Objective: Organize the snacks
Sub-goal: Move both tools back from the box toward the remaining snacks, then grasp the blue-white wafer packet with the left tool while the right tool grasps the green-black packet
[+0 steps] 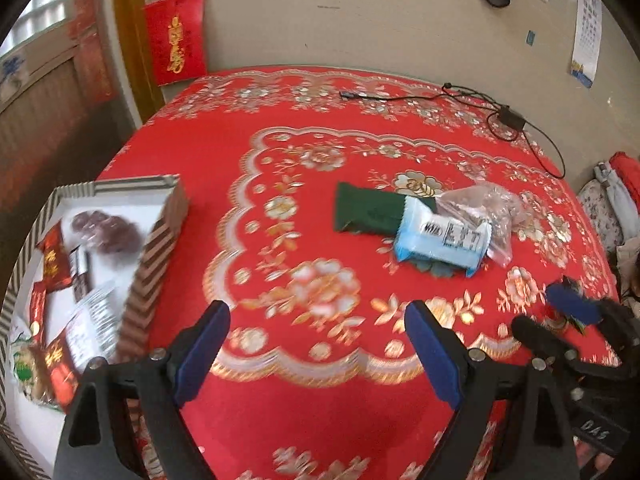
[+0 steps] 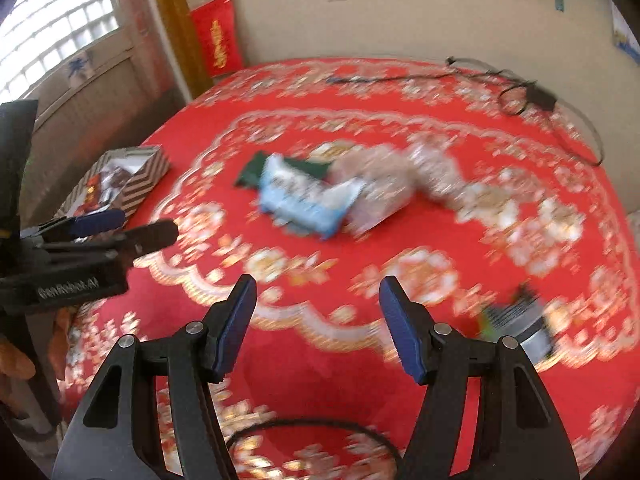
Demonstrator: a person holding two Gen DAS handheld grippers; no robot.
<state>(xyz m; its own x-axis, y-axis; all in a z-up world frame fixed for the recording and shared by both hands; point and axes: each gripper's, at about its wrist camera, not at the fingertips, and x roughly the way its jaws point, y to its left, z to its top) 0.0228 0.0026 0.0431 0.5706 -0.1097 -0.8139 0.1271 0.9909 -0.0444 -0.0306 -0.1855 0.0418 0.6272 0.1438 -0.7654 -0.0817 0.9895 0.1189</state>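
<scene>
A pile of snacks lies mid-table on the red flowered cloth: a dark green packet (image 1: 368, 212) (image 2: 254, 170), a light blue packet (image 1: 440, 240) (image 2: 308, 198) lying across it, and a clear plastic bag (image 1: 490, 208) (image 2: 384, 192) to their right. A striped box (image 1: 156, 248) (image 2: 140, 184) at the left edge holds several packets. My left gripper (image 1: 316, 308) (image 2: 120, 228) is open and empty, short of the pile. My right gripper (image 2: 318, 280) (image 1: 556, 320) is also open with nothing between its pads. A blurred silver and green packet (image 2: 520, 320) lies to its right.
A black cable with an adapter (image 1: 510, 116) (image 2: 536, 98) runs along the table's far edge by the wall. Another black cable loop (image 2: 312, 428) shows below the right gripper. The table drops off on the left beside the box. Red cloth lies bare between the grippers and the pile.
</scene>
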